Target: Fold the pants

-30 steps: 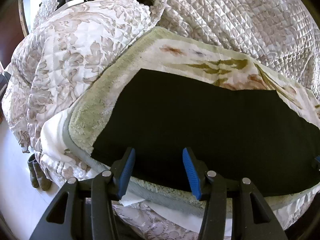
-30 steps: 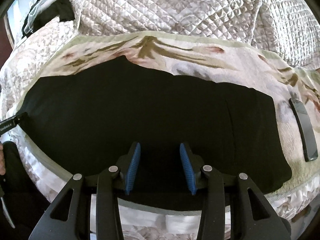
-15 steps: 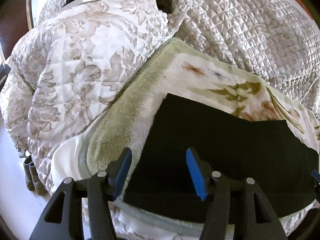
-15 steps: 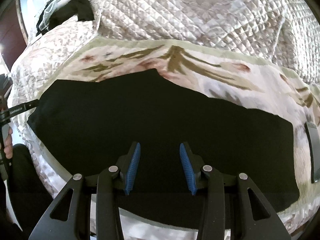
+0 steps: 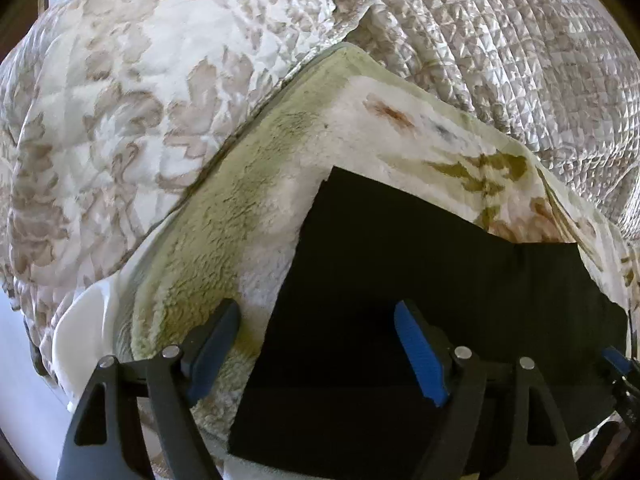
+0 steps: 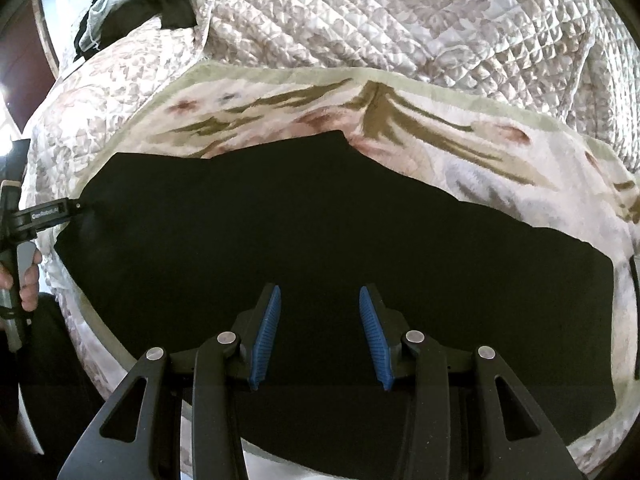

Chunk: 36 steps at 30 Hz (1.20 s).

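Note:
Black pants point(image 5: 440, 300) lie flat on a floral fleece blanket point(image 5: 248, 208) on the bed. My left gripper point(image 5: 316, 344) hovers over their left end. Its jaws are opening wide and straddle the cloth's left edge: one finger over the blanket, the other over the pants, with no pad pressing. In the right wrist view the pants point(image 6: 320, 232) span the frame. My right gripper point(image 6: 319, 332) stands open above their near middle with nothing gripped. The left gripper point(image 6: 48, 214) shows there at the pants' left end, held by a hand point(image 6: 28, 280).
A quilted bedspread point(image 6: 400, 20) is bunched behind and left of the blanket. Dark clothes point(image 6: 136, 4) lie at the far left corner. A dark flat phone-like thing point(image 6: 633, 280) lies on the blanket at the right edge. The floor point(image 5: 16, 360) shows at left.
Both grippers have moved left along the pants. The left one now sits over the pants' left edge and its jaws have spread wider. The right jaws are unchanged.

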### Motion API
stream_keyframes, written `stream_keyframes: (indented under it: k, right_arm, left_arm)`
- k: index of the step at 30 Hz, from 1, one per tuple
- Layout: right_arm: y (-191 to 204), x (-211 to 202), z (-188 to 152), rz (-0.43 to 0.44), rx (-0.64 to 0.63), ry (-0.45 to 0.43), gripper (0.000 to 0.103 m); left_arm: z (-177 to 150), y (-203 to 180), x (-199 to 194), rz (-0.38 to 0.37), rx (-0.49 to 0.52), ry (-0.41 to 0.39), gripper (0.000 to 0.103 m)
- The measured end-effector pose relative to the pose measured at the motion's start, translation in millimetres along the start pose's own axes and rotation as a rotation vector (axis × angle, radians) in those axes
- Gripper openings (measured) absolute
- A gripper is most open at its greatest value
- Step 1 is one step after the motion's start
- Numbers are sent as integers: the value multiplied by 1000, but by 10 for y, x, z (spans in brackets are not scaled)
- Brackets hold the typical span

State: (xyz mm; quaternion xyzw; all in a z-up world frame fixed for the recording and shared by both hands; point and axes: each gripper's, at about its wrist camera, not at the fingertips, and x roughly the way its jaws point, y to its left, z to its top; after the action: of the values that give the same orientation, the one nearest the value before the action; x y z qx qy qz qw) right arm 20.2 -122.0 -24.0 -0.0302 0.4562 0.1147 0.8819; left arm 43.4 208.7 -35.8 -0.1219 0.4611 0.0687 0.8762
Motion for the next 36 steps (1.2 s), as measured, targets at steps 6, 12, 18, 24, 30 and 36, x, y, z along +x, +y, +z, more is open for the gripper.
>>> stream_keyframes:
  k: [6,12,18,24,30,36]
  right_arm:
    - [-61,-14,3,10,14,-12,42]
    - [-169,-132,-18,25,37,-46,42]
    - [-385,-279,-101,39,91,-87,42]
    - [-641,-413,-229,54,145,-119,42]
    - [-928,-540,-359,49,193,-141,42]
    - [-1165,-628,-466,39,238,-146,42]
  left_arm:
    - [-12,-161,-47,18,66,-31,28]
    - [-22,-259,-183,-44,58,-51,8]
    - [-4,-610,-417,-182,47,-69,7]
    - [-16,-1273,-517,-345,85,-41,8]
    - [-163,-2080,-386,-464,163,28,7]
    - [-542,-2692,-96,-508,284,136,8]
